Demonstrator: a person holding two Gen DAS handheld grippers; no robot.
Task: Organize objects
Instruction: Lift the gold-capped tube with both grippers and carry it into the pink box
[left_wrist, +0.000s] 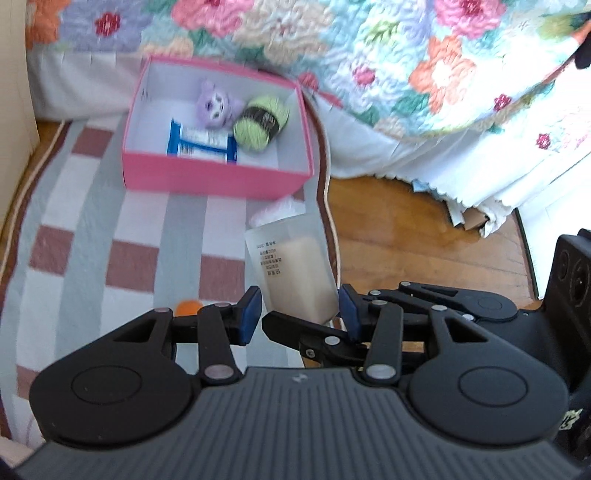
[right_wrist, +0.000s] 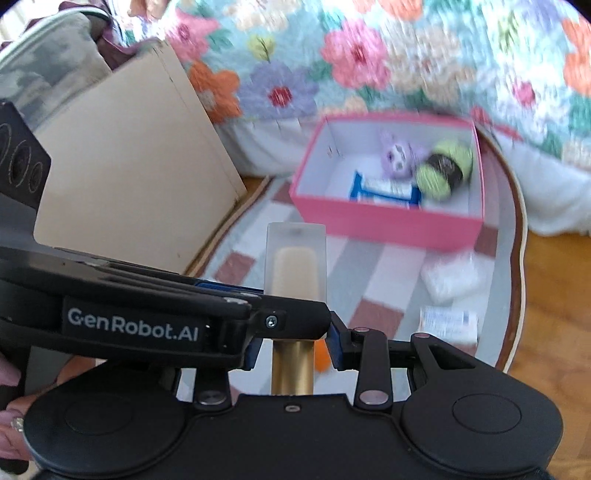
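Note:
A frosted bottle (left_wrist: 295, 266) with beige contents and a gold cap (right_wrist: 291, 365) hangs above the checked mat (left_wrist: 110, 240). My left gripper (left_wrist: 300, 314) is shut on its frosted body, blue pads on either side. My right gripper (right_wrist: 295, 350) is shut on the gold cap. In the right wrist view the left gripper (right_wrist: 291, 314) crosses in front of the bottle (right_wrist: 295, 266) from the left. The right gripper (left_wrist: 310, 319) reaches in from the right under the bottle. Beyond stands a pink box (left_wrist: 218, 177) holding a purple plush (left_wrist: 216, 103), green yarn (left_wrist: 262, 123) and a blue packet (left_wrist: 201, 144).
On the mat lie a white fluffy item (right_wrist: 454, 277), a small labelled pack (right_wrist: 448, 321) and an orange object (right_wrist: 321, 354). A bed with a floral quilt (left_wrist: 406, 55) runs behind the box. A beige board (right_wrist: 129, 177) stands left, wood floor (left_wrist: 406, 229) right. A hand (right_wrist: 11, 406) shows bottom left.

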